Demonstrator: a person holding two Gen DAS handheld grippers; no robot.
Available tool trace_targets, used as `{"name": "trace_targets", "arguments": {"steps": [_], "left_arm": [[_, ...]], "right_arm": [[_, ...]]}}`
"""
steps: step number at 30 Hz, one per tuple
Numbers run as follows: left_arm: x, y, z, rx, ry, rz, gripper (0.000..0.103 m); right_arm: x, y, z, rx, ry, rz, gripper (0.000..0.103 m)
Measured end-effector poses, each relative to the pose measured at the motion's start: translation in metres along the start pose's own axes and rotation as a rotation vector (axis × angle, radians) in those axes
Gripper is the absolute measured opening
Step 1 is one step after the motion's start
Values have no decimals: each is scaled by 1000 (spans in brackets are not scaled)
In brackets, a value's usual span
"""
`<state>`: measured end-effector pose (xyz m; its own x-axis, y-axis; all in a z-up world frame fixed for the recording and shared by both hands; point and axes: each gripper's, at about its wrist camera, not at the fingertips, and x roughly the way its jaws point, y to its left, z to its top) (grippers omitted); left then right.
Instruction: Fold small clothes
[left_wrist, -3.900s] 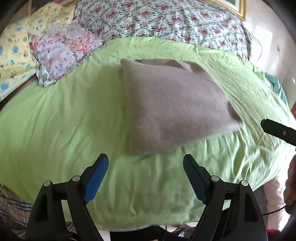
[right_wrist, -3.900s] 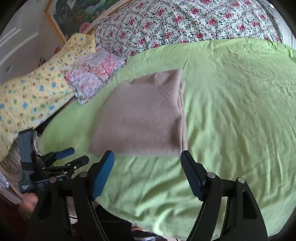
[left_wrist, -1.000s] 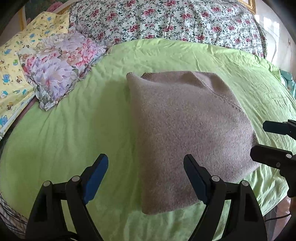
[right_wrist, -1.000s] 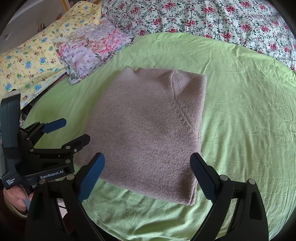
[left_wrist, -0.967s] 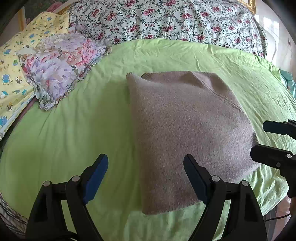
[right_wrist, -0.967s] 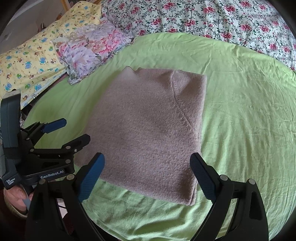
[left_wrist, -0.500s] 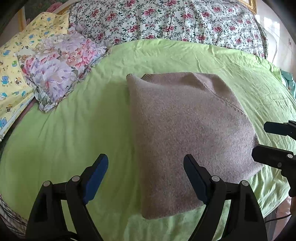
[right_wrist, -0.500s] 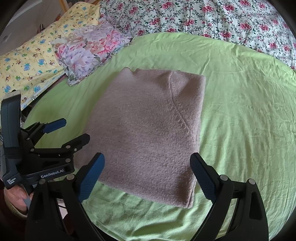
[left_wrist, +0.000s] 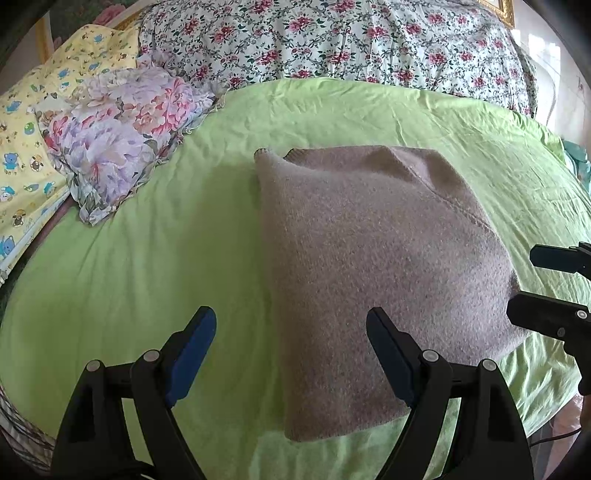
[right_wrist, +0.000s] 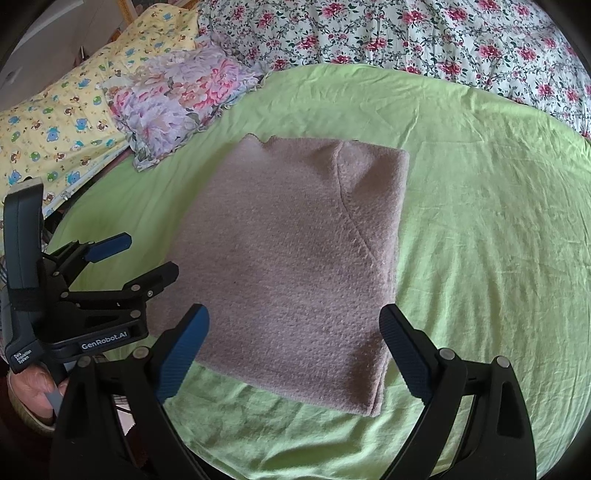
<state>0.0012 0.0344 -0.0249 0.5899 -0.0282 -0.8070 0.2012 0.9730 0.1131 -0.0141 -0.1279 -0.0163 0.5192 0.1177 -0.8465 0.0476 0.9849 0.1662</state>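
Observation:
A folded grey-brown knit sweater (left_wrist: 373, 266) (right_wrist: 295, 266) lies flat on the green bedsheet (left_wrist: 147, 258) (right_wrist: 480, 240), its seam running diagonally across the top layer. My left gripper (left_wrist: 290, 343) hovers open above the sweater's near left edge, nothing between its blue pads. It also shows at the left of the right wrist view as the left gripper (right_wrist: 147, 258). My right gripper (right_wrist: 293, 339) is open over the sweater's near edge, holding nothing; its black fingertips (left_wrist: 546, 284) reach in from the right in the left wrist view.
A floral pillow (left_wrist: 118, 136) (right_wrist: 177, 99) lies at the back left of the bed, beside a yellow cartoon-print pillow (left_wrist: 22, 147) (right_wrist: 55, 122). A rose-patterned quilt (left_wrist: 332, 40) (right_wrist: 424, 40) runs along the back. A hand (right_wrist: 33, 391) grips the left tool's handle.
Since about four seconds ago both grippers came closer to the sweater, which now lies larger and nearer in both views. Over the last second nothing has visibly moved.

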Motion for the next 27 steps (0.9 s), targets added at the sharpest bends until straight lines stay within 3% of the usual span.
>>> {"name": "trace_targets", "arguments": {"steps": [27], "left_arm": [[-4, -4, 0, 0, -7, 3, 84]], "right_arm": [[-1, 2, 0, 4, -5, 2, 93]]}}
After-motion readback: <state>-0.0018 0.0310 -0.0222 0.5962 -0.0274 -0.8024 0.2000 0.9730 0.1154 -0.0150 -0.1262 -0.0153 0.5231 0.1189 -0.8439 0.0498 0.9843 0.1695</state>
